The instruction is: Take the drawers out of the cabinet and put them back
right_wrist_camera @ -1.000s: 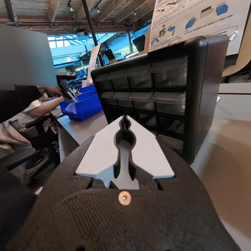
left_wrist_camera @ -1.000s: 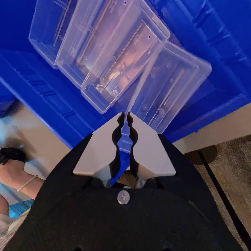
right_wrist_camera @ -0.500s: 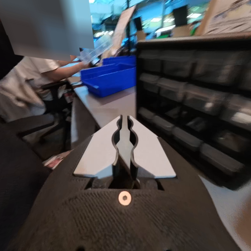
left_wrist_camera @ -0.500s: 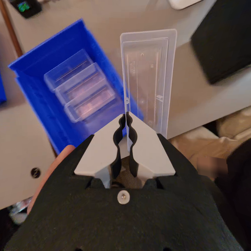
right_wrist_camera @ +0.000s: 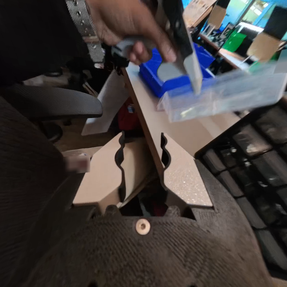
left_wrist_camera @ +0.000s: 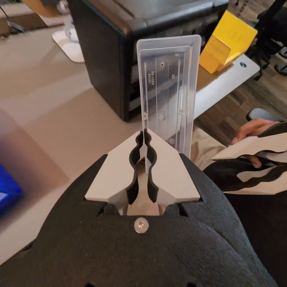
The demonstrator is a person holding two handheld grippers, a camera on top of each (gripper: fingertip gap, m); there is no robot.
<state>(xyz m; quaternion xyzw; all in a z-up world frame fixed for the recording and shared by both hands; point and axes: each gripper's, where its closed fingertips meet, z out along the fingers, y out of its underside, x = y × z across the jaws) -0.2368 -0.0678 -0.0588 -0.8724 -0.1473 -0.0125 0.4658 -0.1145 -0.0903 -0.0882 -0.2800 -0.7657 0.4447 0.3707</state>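
1. Left wrist view: the left gripper [left_wrist_camera: 143,132] is closed on one thin side wall of a clear plastic drawer [left_wrist_camera: 168,96]. The wall is pinched between the fingertips, and the drawer stands out forward along the fingers with its open side toward the camera.
2. The drawer is in the air in front of the black cabinet [left_wrist_camera: 108,51]. Its far end is near the cabinet's front face, but I cannot tell if they touch.
3. I judge the drawer to be light, stiff and smooth. With a grip on one wall only, it can swing or slip, and a hard squeeze may bend or crack the thin plastic.
4. A hold nearer the middle of the wall, or on the front lip, would probably keep it steadier for the insertion.
5. Right wrist view: the right gripper [right_wrist_camera: 142,138] is wide open and holds nothing. It is below the drawer, beside the cabinet's drawer fronts.
6. The table [left_wrist_camera: 46,108] to the left of the cabinet is bare. A blue bin [right_wrist_camera: 172,82] sits farther off on that side, and a yellow box [left_wrist_camera: 223,46] is on the cabinet's other side.
7. The slot edges look narrow, so the drawer should go in straight and level.
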